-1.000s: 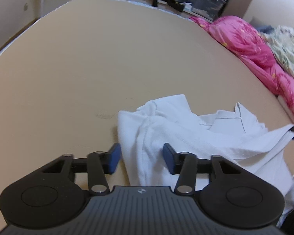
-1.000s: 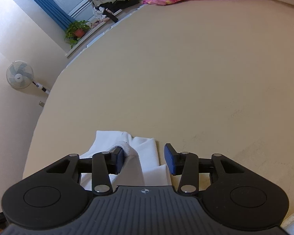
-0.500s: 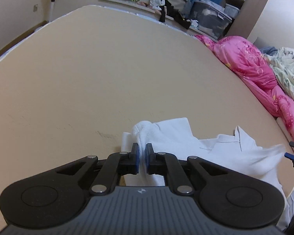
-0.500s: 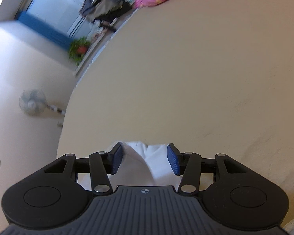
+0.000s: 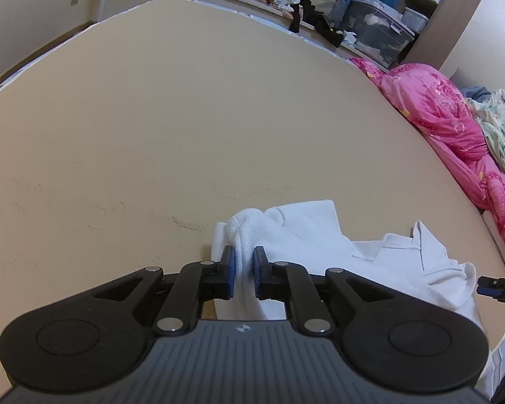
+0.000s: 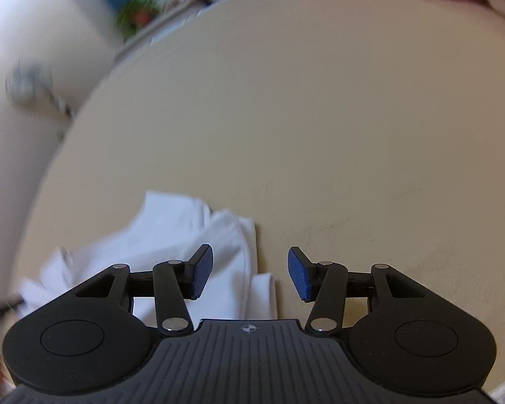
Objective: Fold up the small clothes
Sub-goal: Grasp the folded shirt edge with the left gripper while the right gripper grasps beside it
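Your left hand-held gripper (image 5: pixel 243 271) is pinching a bunched fold of the white garment (image 5: pixel 306 232), which is lying crumpled on the tan bed surface (image 5: pixel 185 118) near its front edge. To the right, the pink quilt (image 5: pixel 454 124) is lying along the bed's far side. Your right hand-held gripper (image 6: pixel 249 272) is hovering with its blue pads (image 6: pixel 200 274) spread wide over the garment's edge, gripping nothing.
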Available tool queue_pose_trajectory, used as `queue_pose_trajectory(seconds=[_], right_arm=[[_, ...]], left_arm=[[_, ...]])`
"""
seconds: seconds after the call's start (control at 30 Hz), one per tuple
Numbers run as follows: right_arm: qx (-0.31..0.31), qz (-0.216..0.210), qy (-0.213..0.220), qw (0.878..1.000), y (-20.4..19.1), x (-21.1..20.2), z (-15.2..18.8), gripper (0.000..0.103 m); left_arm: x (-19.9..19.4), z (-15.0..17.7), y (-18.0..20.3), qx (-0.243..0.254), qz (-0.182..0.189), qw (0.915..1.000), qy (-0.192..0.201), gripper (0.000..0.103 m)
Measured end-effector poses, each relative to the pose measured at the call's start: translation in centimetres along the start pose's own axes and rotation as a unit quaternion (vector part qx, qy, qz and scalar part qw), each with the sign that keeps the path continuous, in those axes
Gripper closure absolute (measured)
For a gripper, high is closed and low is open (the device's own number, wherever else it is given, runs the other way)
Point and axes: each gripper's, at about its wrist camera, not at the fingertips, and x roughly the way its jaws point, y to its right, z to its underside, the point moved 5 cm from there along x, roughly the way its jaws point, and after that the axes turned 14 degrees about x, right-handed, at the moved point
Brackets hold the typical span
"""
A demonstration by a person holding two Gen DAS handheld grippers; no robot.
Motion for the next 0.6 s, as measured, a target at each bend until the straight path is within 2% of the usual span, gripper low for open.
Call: queue_pose_trajectory(seconds=[0.13,0.17,0.23,0.3,0.33,0.4,0.53,0.6], right_arm=[[-0.029,0.007,-0.004,1.000,-1.0,1.5,0.2,0.052],[-0.034,0.012,-0.005,0.999,-1.2,1.8,0.3,0.056],[-0.049,0.013,0.006,0.999,-1.6,1.8,0.9,0.069],[-0.054,-0.003,0.032,0.998,-2.4,1.2,0.4,0.096],[-0.052,-0.011,0.051,0.997,-2.8,0.6,0.1,0.098],[-0.038,-0.038,0.094,0.994,-3.7,-0.8,-0.8,0.100],[-0.003,-0.063,0.177,0.982,-4.4,-3.0,-2.6,0.103],[0.029,-0.068,0.204,0.976,-3.8,-3.5,-3.5,0.103]], left_arm=[[0.5,0.3,-0.1,-0.001,-0.001,1.0000,-0.007,0.087],[0.4,0.4,-0.1,-0.001,-0.001,1.0000,-0.008,0.087],[0.7,0.4,0.0,0.000,0.000,1.0000,-0.009,0.087],[0.8,0.3,0.1,0.002,0.003,0.9999,-0.010,0.088],[0.8,0.2,0.1,0.003,0.004,1.0000,-0.008,0.093],[0.3,-0.3,-0.1,-0.003,0.004,1.0000,0.006,0.097],[-1.8,-2.0,-0.1,-0.006,-0.008,0.9970,0.077,0.097],[-1.8,-2.2,0.0,-0.004,-0.022,0.9958,0.089,0.097]])
